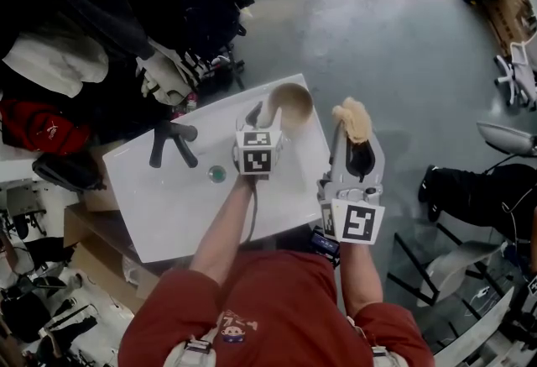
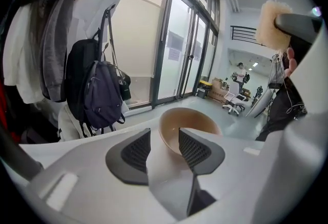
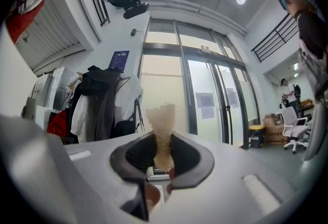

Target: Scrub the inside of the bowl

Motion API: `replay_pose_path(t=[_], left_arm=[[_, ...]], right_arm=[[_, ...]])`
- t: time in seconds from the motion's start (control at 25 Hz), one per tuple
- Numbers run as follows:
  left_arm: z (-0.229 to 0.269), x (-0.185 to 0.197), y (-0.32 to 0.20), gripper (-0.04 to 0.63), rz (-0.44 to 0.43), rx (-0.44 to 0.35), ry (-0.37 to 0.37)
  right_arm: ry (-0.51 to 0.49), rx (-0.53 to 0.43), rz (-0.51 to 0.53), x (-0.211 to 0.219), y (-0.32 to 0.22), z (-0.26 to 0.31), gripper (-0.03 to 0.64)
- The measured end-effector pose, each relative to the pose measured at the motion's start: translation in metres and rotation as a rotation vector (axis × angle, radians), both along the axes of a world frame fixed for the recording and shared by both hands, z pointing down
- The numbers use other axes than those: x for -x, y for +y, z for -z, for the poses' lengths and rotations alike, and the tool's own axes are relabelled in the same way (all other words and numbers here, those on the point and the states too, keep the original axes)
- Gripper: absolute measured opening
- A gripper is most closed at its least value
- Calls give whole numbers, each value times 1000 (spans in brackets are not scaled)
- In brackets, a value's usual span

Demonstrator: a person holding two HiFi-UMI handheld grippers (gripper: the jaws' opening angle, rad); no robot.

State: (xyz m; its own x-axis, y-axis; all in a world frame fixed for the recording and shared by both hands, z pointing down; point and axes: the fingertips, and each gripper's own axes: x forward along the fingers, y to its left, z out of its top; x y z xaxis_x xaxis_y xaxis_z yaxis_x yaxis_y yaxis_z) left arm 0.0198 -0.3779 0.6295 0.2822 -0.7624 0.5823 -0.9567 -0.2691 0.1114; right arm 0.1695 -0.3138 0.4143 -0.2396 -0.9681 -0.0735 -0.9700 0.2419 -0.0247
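left gripper view: bowl (image 2: 196, 120) just beyond left tongs (image 2: 164, 139).

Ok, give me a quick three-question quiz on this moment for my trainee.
1. Multiple choice: what does the right tool hold? A) the bowl B) a tan scrub pad C) nothing
2. True or false: the scrub pad is already inside the bowl.
3. Fill in: on the left tool, the jaws stand ____.

Key: 1 B. 2 False: the pad is held up to the right of the bowl, clear of it. 3 apart.
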Motion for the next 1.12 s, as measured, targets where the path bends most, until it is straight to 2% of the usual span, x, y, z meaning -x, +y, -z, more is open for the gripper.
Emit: replay_pose_path(t=[0.4, 0.96, 1.12], left_arm=[[-11, -2, -5, 174, 27, 41, 31], [-19, 2, -2, 59, 55, 78, 35], [-14, -1, -6, 38, 54, 48, 44]], right_arm=[[-7, 20, 13, -2, -7, -8, 76], [-8, 18, 13, 1, -11, -9, 77], [-6, 22, 8, 1, -9, -10, 77]])
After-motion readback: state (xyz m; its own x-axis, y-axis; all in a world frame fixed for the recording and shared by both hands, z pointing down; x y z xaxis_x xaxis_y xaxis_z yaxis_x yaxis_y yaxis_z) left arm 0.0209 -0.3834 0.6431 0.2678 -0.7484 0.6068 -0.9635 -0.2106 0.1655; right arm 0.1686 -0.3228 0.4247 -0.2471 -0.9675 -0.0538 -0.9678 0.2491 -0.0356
